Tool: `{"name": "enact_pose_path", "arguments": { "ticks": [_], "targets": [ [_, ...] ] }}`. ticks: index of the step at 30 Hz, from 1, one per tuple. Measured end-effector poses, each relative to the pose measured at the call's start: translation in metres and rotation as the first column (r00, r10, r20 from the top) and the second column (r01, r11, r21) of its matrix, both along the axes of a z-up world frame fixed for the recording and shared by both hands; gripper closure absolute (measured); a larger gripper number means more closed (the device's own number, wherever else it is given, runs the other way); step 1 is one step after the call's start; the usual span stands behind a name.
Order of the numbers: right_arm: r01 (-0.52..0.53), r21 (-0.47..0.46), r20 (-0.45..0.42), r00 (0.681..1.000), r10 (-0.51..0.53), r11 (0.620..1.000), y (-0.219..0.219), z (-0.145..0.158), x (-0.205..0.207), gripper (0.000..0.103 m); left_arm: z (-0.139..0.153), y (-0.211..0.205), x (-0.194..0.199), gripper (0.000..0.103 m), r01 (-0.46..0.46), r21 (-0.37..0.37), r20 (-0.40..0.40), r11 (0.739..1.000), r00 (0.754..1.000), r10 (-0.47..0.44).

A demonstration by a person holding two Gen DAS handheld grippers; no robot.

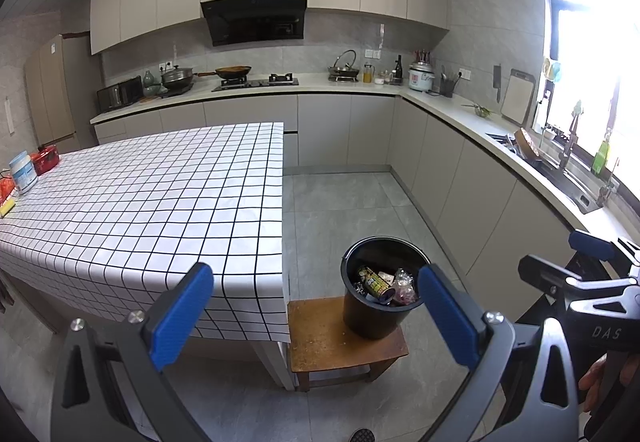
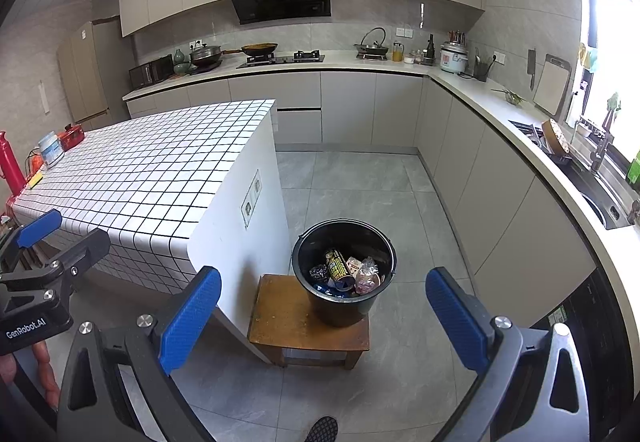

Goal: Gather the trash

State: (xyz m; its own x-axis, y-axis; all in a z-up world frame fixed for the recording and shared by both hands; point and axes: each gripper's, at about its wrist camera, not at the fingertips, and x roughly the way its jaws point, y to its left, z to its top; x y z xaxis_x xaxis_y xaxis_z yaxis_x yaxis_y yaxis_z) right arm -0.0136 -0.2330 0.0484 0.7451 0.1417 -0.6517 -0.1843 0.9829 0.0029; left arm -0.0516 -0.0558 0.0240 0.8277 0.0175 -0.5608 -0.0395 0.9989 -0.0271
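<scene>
A black bin (image 1: 372,322) (image 2: 340,308) stands on a low wooden stool (image 1: 320,338) (image 2: 280,318) beside the table. Inside it lie a yellow-and-black can (image 1: 374,280) (image 2: 339,266), crumpled wrappers (image 1: 404,288) (image 2: 366,276) and other scraps. My left gripper (image 1: 316,316) is open and holds nothing; it hovers near the table corner, back from the bin. My right gripper (image 2: 324,316) is open too, empty, above the floor in front of the stool. Each gripper shows in the other's view: the right one (image 1: 576,262), the left one (image 2: 48,238).
The table under a white checked cloth (image 1: 140,202) (image 2: 152,170) carries a white jar (image 1: 23,172) (image 2: 51,152), a red box (image 1: 46,159) (image 2: 72,136) and a red bottle (image 2: 10,164) at its far left. An L-shaped counter (image 1: 460,110) with a sink (image 2: 600,198) runs along the back and right. Grey tiled floor (image 2: 360,182) lies between.
</scene>
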Motion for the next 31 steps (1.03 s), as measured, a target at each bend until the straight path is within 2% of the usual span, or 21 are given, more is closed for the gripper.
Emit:
{"name": "enact_pose_path", "arguments": {
  "ticks": [13,19,22,28,31],
  "targets": [
    [-0.003,-0.005,-0.003,1.0,0.003,1.0,0.002,0.0,0.0,0.0,-0.001,-0.002,0.001,0.0,0.0,0.006,0.005,1.0,1.0,0.0],
    [-0.005,-0.005,-0.008,1.0,0.005,1.0,0.003,0.0,0.003,0.0,-0.002,0.005,0.003,0.0,0.002,-0.02,0.006,1.0,1.0,-0.001],
    [-0.003,-0.005,-0.009,1.0,0.003,1.0,0.002,-0.001,0.004,0.0,-0.002,0.012,0.003,0.0,0.009,-0.061,0.007,0.998,1.0,-0.009],
    [-0.007,-0.001,-0.018,1.0,0.007,1.0,0.002,-0.002,0.007,0.0,0.003,0.013,0.001,0.0,0.039,-0.077,0.035,0.996,0.999,-0.036],
    [-0.012,0.0,-0.017,1.0,0.012,1.0,0.004,-0.002,0.008,0.0,0.004,0.013,0.001,0.0,0.021,-0.064,0.04,0.998,0.999,-0.018]
  ]
}}
